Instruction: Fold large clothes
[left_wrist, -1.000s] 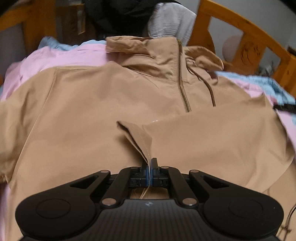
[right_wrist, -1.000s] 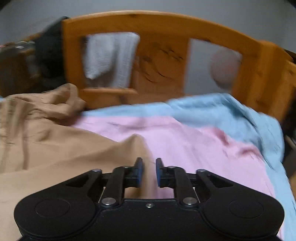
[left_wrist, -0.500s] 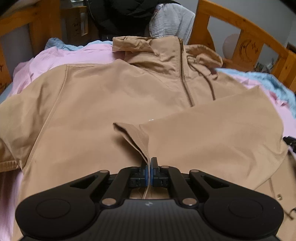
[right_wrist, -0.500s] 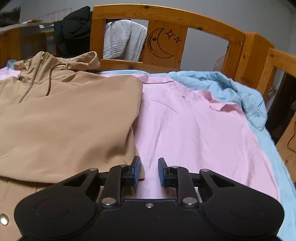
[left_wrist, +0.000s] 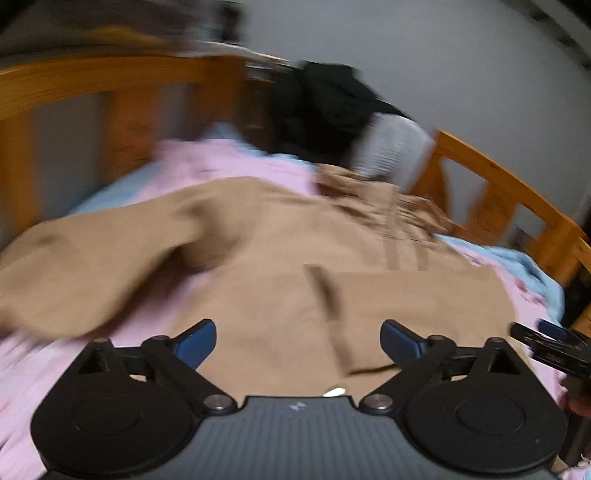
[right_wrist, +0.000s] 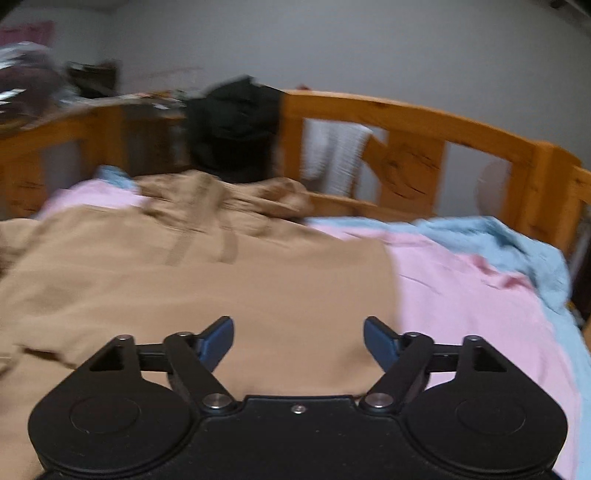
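**Tan jacket spread on the bed, both grippers wide apart**

The tan jacket (left_wrist: 280, 258) lies flat on the pink sheet (left_wrist: 229, 162) of the bed, its collar and zip toward the far rail. In the left wrist view one sleeve (left_wrist: 92, 258) stretches out to the left over the sheet, while the other sleeve (left_wrist: 413, 295) is folded across the chest, its cuff end lying near the middle of the body. Both views are blurred, so fine creases and the zip line are hard to read.

The left gripper (left_wrist: 297, 338) has just been opening; its jaws stand spread wide above the lower part of the jacket, and nothing is pinched between them. The right gripper (right_wrist: 298, 338) has also just been opening and is spread wide, hovering over the jacket's right edge, where the tan cloth meets the pink sheet; no cloth is held. The right gripper also shows at the right edge of the left wrist view as a dark shape.

Around the jacket, a light blue blanket (right_wrist: 517, 243) is bunched along the right side of the bed, beyond the pink sheet. The wooden bed frame (right_wrist: 413, 114) rings the mattress. A black garment (right_wrist: 236, 125) hangs over the far rail just behind the jacket's collar, and a white towel (right_wrist: 340, 155) hangs beside it. Cluttered items (right_wrist: 29, 81) sit beyond the rail at far left, too blurred to identify. A grey wall (right_wrist: 332, 44) is behind.
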